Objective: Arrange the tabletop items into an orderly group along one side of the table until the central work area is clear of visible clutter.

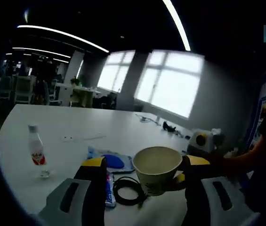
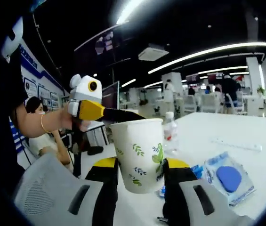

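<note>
Cup [image 2: 140,153] sat pinched between the right gripper [image 2: 140,172] jaws, lifted above the table [image 1: 76,127] — thin paper, light, crushable; best held low. Left gripper [image 1: 144,165] jaws spread.

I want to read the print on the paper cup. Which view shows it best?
The right gripper view: the paper cup stands side-on between the right claw jaws, its green leaf print facing the camera. The left gripper view looks into the cup's open mouth, so the print is barely visible.
</note>
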Demonstrator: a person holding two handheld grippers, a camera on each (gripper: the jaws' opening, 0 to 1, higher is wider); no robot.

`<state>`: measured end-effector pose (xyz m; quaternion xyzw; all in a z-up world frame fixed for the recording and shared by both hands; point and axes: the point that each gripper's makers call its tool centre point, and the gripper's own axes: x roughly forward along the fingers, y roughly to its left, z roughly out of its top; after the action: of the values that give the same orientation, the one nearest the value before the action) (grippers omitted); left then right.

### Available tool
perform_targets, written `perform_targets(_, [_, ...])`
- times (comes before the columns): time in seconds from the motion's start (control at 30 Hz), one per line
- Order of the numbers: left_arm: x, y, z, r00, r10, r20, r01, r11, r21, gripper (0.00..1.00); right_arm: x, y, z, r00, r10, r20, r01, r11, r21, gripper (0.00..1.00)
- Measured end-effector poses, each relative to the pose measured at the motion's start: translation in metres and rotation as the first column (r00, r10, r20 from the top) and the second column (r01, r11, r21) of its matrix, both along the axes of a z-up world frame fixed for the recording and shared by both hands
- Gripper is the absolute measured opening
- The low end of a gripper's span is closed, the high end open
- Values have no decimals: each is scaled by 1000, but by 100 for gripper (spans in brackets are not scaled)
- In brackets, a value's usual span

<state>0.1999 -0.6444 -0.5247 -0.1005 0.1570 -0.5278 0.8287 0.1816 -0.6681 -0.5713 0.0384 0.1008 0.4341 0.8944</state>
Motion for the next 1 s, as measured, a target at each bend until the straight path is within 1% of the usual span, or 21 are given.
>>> perform_targets(0.07, [-3,-3,-3,1000,1,-8,-1,1000,-8,69,1,1,0,1000,-10,-5,10,1000,8,35])
perform_targets(0.13, [-5,-6,-3,1000,7,-28,-8,999,-34,69,1,2,1,1000,-13,-4,14,1000,8,35])
perform_targets(0.27, [-6,-10,-8,999,17,-27,-18,1000,-23,67,2,5,3,1000,-15,0,15,1000,17,35])
perform_targets(0.37, [-9,-14,-9,999,4,-54,-6,999,-39,64,1,9,6,1000,-11,13,10,1000,21,35])
perform_targets(0.47, [-12,-17,-13,998,-6,-57,4,999,-32,61,1,10,7,1000,-9,19,8,1000,21,35])
perform_targets(0.53, [-14,-18,-14,998,-9,-64,7,999,-32,58,1,10,7,1000,-8,22,7,1000,17,35])
perform_targets(0.6, [-15,-19,-12,997,-10,-76,5,998,-57,55,0,11,7,1000,-5,21,4,1000,17,35])
perform_targets(0.67, [-15,-19,-12,997,-6,-73,2,998,-63,54,-1,11,6,1000,-1,20,1,1000,15,35])
perform_targets(0.83, [-16,-20,-17,998,2,-67,-6,999,-50,48,-3,13,5,1000,9,21,-9,1000,2,35])
perform_targets(1.0, [-16,-18,-18,997,9,-75,-13,998,-58,47,-5,13,3,1000,14,21,-14,1000,-7,35])
